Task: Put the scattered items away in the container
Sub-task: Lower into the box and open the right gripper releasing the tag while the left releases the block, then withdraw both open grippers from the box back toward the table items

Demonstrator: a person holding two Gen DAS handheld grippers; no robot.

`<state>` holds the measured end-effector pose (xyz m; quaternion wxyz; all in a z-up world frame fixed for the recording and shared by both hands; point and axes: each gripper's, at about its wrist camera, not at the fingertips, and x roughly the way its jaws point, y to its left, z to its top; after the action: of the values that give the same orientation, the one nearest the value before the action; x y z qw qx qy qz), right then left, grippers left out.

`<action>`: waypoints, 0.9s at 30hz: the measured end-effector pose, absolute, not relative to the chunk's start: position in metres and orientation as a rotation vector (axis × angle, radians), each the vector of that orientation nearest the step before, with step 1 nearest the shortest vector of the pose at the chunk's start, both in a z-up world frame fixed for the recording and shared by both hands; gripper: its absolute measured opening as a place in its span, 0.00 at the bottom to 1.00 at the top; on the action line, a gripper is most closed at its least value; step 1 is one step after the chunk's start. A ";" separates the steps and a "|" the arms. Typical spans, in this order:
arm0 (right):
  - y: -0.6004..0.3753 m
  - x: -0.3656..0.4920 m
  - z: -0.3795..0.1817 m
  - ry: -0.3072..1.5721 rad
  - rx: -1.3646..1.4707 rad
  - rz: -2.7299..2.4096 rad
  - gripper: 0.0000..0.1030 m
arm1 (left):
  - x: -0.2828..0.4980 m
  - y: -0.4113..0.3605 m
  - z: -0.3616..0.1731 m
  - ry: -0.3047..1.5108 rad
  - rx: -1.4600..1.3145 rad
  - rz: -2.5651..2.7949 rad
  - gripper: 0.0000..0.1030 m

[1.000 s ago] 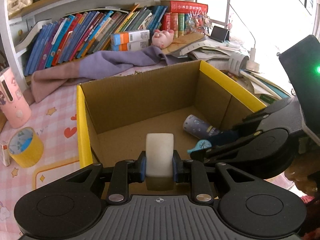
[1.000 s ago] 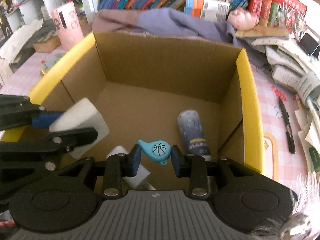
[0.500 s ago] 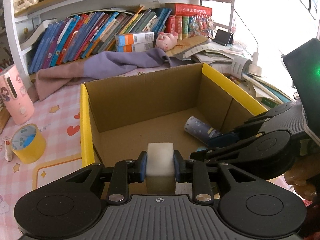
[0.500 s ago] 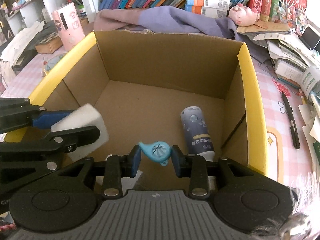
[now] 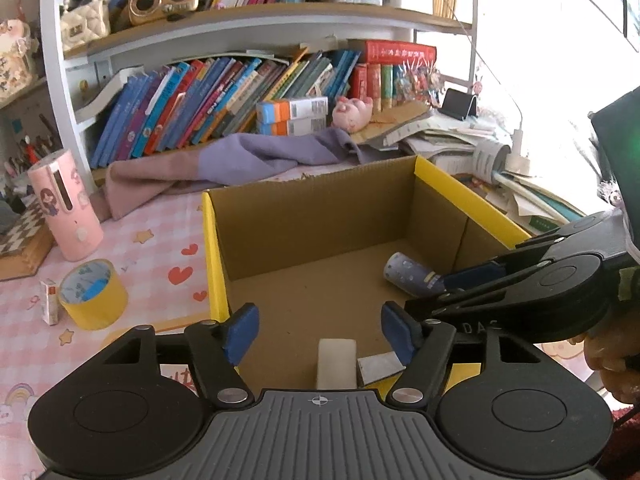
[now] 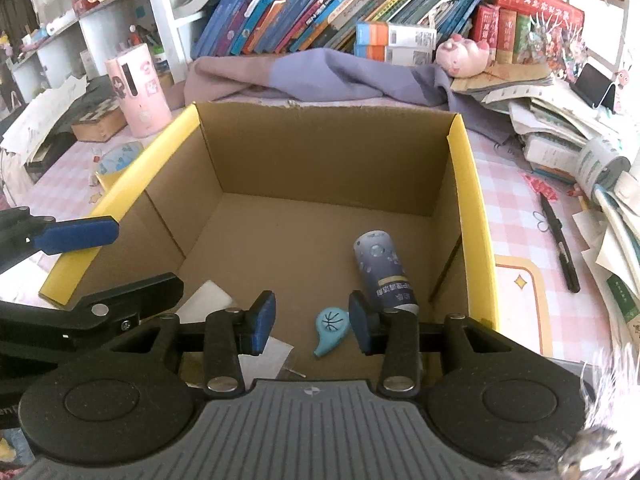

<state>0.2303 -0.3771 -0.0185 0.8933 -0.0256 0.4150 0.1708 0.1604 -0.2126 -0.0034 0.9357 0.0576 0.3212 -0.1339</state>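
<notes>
Over on your left, a yellow tape roll [image 5: 93, 294] sits on the pink cloth [image 5: 168, 240], a small carton [image 5: 49, 301] touching its side, and the pink canister [image 5: 66, 204] stands behind them. Those lie outside the box [image 5: 211, 256].

Now your left gripper [image 5: 320, 330]: its jaws are opening, wide apart, nothing between the pads. The white block [image 5: 337, 362] lies below them on the box floor, close to the near wall, with a grey-white piece [image 5: 378, 366] just beside it.

Move across the box and there's the dark tube [image 6: 382, 270], lying on its side near the right wall.

Your right gripper [image 6: 311, 322] hangs over the near right part of the box, and its jaws are opening too. The blue teardrop toy [image 6: 331, 330] lies on the cardboard floor under the gap, nearer the right pad; you can't tell whether it touches that pad, but it's not pinched.

Right of the box, a black pen [image 6: 558, 242] lies on the cloth, by the paper stack [image 6: 560, 128].
</notes>
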 end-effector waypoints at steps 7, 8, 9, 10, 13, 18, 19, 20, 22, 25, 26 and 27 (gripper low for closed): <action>-0.380 0.215 -0.009 0.819 -0.053 0.317 0.41 | 0.150 -0.209 0.002 0.621 0.118 -0.295 0.74; -0.380 0.213 -0.008 0.813 -0.054 0.311 0.41 | 0.148 -0.209 0.003 0.617 0.119 -0.301 0.74; -0.379 0.211 -0.006 0.809 -0.054 0.305 0.41 | 0.147 -0.207 0.004 0.614 0.119 -0.307 0.74; -0.379 0.208 -0.005 0.805 -0.053 0.298 0.41 | 0.146 -0.206 0.005 0.610 0.119 -0.313 0.74; -0.376 0.199 -0.002 0.792 -0.047 0.275 0.41 | 0.141 -0.201 0.007 0.598 0.125 -0.336 0.75; -0.369 0.184 0.004 0.771 -0.031 0.226 0.42 | 0.129 -0.190 0.009 0.583 0.130 -0.375 0.76; -0.367 0.180 0.005 0.765 -0.029 0.215 0.42 | 0.127 -0.187 0.009 0.581 0.129 -0.381 0.76; -0.365 0.176 0.006 0.758 -0.026 0.203 0.42 | 0.124 -0.184 0.010 0.578 0.128 -0.387 0.76; -0.361 0.168 0.009 0.742 -0.023 0.183 0.42 | 0.119 -0.178 0.010 0.573 0.126 -0.399 0.76; -0.352 0.153 0.014 0.711 -0.025 0.149 0.42 | 0.111 -0.166 0.011 0.570 0.122 -0.419 0.77; -0.349 0.147 0.016 0.700 -0.029 0.136 0.42 | 0.107 -0.163 0.011 0.570 0.121 -0.426 0.77; -0.345 0.142 0.018 0.690 -0.034 0.124 0.42 | 0.104 -0.159 0.012 0.568 0.119 -0.432 0.77</action>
<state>0.1422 -0.3451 0.0177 0.9390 -0.0166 0.3381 0.0607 0.1042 -0.1589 0.0120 0.9352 0.0583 0.2780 -0.2115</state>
